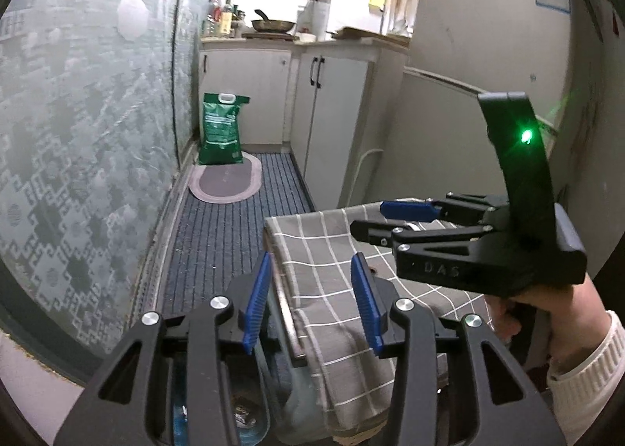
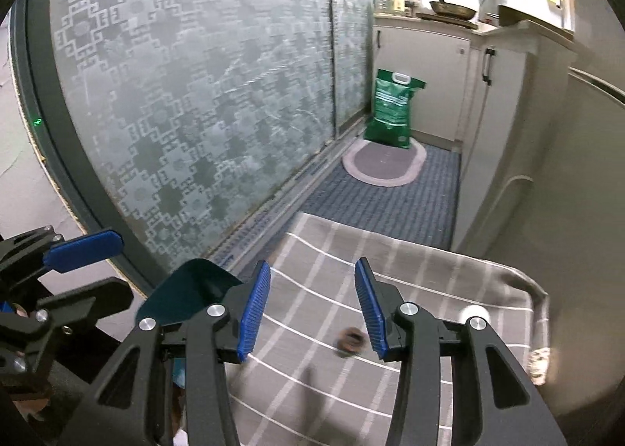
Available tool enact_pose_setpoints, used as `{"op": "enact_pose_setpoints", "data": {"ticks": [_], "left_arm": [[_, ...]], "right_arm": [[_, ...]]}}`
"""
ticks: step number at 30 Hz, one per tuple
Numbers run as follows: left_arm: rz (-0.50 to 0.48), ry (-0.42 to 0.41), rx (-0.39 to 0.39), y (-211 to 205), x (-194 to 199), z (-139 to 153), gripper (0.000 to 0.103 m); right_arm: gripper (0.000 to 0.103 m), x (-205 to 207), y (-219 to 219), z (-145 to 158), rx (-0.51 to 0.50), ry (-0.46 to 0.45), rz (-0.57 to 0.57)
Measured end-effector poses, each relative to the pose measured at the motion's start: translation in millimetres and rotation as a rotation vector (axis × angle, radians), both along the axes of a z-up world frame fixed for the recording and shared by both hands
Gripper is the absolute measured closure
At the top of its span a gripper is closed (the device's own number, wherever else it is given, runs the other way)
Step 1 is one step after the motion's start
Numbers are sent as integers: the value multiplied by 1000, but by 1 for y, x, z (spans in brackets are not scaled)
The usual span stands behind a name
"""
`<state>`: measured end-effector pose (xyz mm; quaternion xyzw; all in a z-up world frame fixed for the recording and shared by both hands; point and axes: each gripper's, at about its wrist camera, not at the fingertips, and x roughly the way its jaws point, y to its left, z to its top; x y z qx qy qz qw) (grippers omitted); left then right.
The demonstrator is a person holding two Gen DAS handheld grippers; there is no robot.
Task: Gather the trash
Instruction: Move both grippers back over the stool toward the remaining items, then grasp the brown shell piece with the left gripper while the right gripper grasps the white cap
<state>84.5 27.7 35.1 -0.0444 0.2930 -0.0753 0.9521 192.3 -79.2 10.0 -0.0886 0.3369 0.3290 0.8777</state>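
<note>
Your right gripper (image 2: 312,305) hangs with its jaws spread and nothing between them, low in the centre of its own view, aimed at the small brown scrap (image 2: 350,340) just right of centre on the checked cloth (image 2: 429,274); that scrap looks like the trash to collect, though it is blurred. Your left gripper (image 1: 308,301) is likewise spread and empty, at the cloth's draped left edge, over what seems a bin (image 1: 242,414) at the bottom of the frame, probably to receive the scrap; the white roll (image 2: 474,313) sits far right.
</note>
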Motion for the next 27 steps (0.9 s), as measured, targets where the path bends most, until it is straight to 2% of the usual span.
{"op": "enact_pose_setpoints", "data": {"ticks": [15, 22, 27], "left_arm": [[-82, 126, 55, -59, 49, -50, 56], [-99, 167, 73, -78, 67, -68, 56], [-89, 191, 82, -82, 81, -78, 56]], "right_arm": [[57, 25, -65, -16, -28, 24, -97], [57, 32, -81, -23, -48, 36, -114], [53, 36, -92, -33, -62, 52, -128]]}}
